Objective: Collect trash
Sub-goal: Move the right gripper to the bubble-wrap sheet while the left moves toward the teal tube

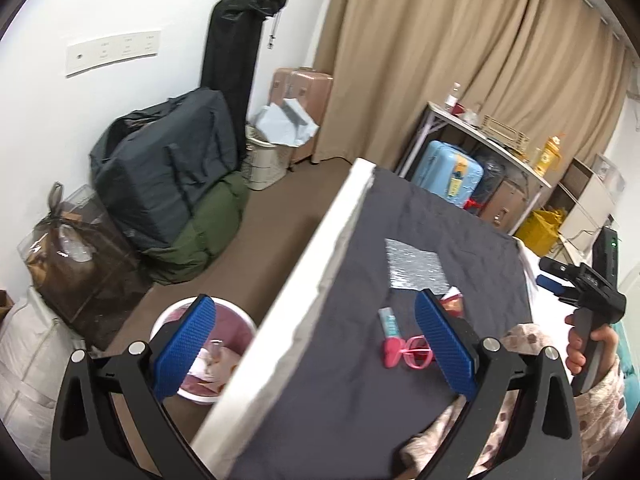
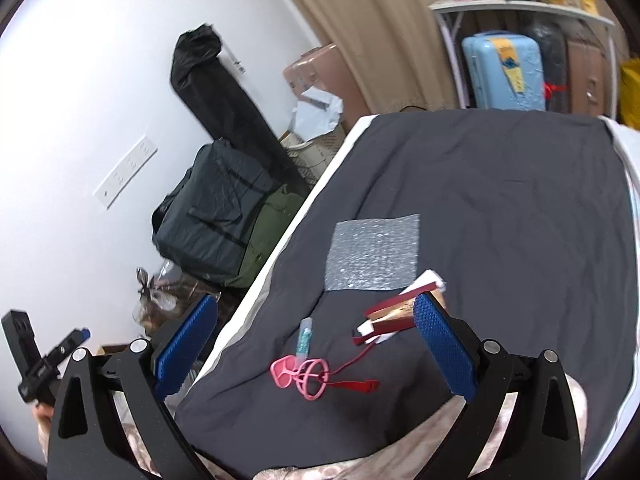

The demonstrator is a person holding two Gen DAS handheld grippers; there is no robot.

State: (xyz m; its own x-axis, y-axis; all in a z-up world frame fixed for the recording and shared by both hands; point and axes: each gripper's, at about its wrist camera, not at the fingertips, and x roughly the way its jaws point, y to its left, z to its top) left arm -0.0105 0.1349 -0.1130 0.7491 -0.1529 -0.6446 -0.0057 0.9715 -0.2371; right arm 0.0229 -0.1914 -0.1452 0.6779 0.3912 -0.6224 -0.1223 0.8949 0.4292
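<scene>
Right claw gaping, its finger hiding the wrapper (partly).

By the wall: dark grey bag stacked on a green one
Corner: pink suitcase
Under the bench: light blue suitcase
Behind: tan curtain
Bed: dark grey sheet

I can't read any writing here. The yellow sticker on the blue suitcase and the markings on the white wall panel are too blurred to read.
</scene>
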